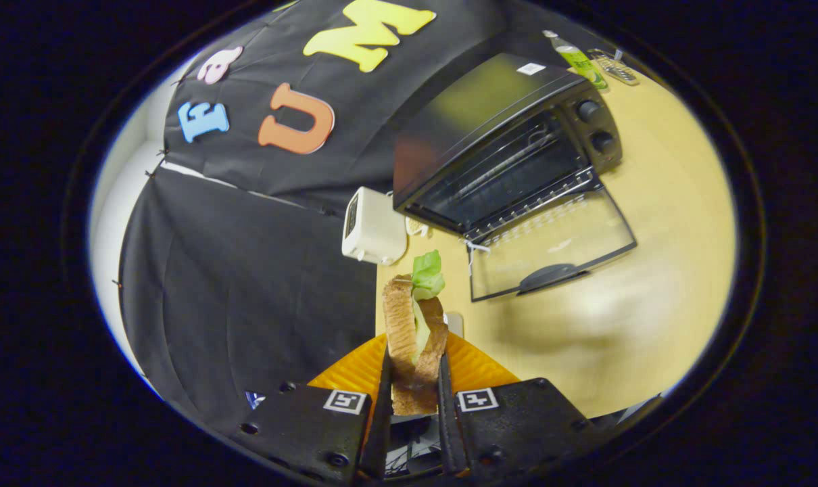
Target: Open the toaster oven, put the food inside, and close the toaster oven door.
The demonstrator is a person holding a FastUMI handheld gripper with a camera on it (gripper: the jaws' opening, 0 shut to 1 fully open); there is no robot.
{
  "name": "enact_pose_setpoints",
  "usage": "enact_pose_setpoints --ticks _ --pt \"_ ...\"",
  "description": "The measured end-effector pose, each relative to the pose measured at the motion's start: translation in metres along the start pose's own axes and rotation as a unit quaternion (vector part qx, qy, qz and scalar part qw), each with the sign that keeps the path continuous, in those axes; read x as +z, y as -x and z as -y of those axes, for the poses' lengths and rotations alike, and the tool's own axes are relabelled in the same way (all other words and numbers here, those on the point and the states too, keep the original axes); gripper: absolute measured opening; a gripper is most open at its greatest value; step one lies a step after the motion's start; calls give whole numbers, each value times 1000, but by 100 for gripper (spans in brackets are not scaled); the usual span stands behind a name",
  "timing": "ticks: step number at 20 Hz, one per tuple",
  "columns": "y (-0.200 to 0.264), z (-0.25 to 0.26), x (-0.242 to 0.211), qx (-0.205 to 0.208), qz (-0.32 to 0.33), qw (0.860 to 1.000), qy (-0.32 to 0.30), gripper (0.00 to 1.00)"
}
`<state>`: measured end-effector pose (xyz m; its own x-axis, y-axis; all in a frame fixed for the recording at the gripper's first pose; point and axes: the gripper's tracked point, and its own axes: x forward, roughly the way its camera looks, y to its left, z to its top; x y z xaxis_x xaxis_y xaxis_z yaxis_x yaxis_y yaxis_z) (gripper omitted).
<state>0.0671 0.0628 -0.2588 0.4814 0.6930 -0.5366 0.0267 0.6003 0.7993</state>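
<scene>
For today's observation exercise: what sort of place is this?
Probably a staged kitchen booth: an open toaster oven on a wooden table, black cloth wall behind. The gripper holds a sandwich.

Single fisheye view, riding on the gripper (414, 389), looking forward along its two fingers, which enter at 6 o'clock. Camera is rolled hard: the light wooden tabletop (666, 223) runs up the 3 o'clock side, black cloth booth wall fills 9 to 12 o'clock. Very near the lens: the brown-bread sandwich with green lettuce (414, 331), both fingers pressing its sides, an orange ribbed plate (476, 368) just behind. Mid-distance at 1 o'clock: black toaster oven (510, 149), glass door (551, 247) dropped open toward the camera, interior rack visible. White boxy appliance (372, 226) near centre. Farthest, at 1 o'clock: green bottle (581, 64). Strong barrel distortion toward the rim.
</scene>
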Motion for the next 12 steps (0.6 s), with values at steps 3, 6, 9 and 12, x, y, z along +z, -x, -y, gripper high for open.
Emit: enact_pose_setpoints --ticks 3,6,9,12 --pt "12 19 27 8 55 998 -44 36" --pt "3 47 61 20 127 986 -106 36" --pt "-20 76 91 35 190 966 -174 36" --pt "-43 94 120 48 248 947 -201 36"
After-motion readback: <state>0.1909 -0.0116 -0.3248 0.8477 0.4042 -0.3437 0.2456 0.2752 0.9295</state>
